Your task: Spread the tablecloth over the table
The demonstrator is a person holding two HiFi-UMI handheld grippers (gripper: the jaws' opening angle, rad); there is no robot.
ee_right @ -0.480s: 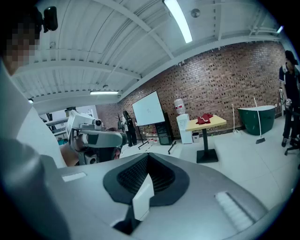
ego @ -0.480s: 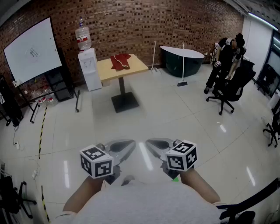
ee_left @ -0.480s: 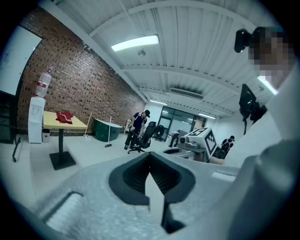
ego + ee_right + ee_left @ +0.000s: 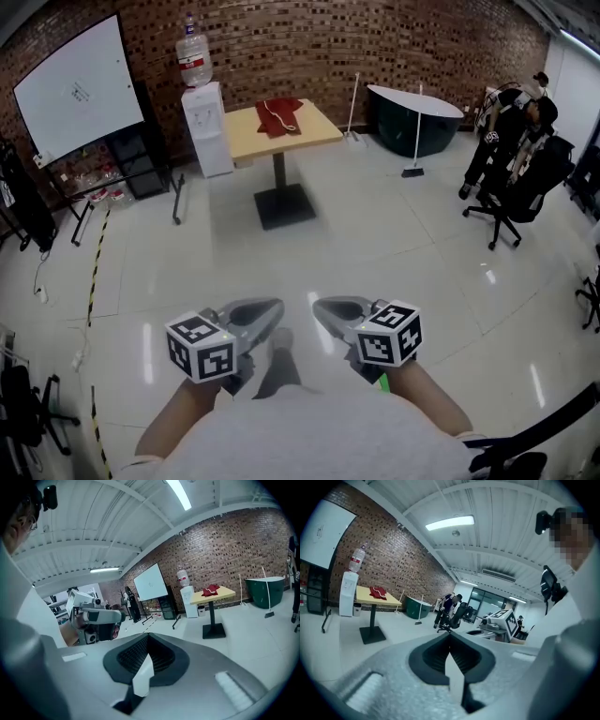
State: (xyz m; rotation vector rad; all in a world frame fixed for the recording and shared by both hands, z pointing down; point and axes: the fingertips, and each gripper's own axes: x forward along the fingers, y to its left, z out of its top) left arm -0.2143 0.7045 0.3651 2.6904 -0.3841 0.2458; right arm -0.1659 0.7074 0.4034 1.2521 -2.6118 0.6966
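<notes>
A folded red tablecloth (image 4: 279,114) lies on a small square wooden table (image 4: 300,139) on a black pedestal, far across the room by the brick wall. My left gripper (image 4: 278,307) and right gripper (image 4: 319,305) are held side by side close to my body, both shut with nothing between the jaws. In the left gripper view the jaws (image 4: 450,637) meet, with the table (image 4: 386,603) and cloth (image 4: 377,591) small at the left. The right gripper view shows shut jaws (image 4: 147,637), and the table (image 4: 225,594) with the cloth (image 4: 211,589) at the right.
A water dispenser (image 4: 204,127) stands left of the table, a whiteboard (image 4: 80,89) further left. A dark green tub (image 4: 412,117) and a mop (image 4: 413,171) are to the right. A person on an office chair (image 4: 511,141) sits at far right. Shiny tiled floor lies between.
In the head view the table and back wall have shifted slightly right and down. Both grippers keep their place in front of the body, still shut.
</notes>
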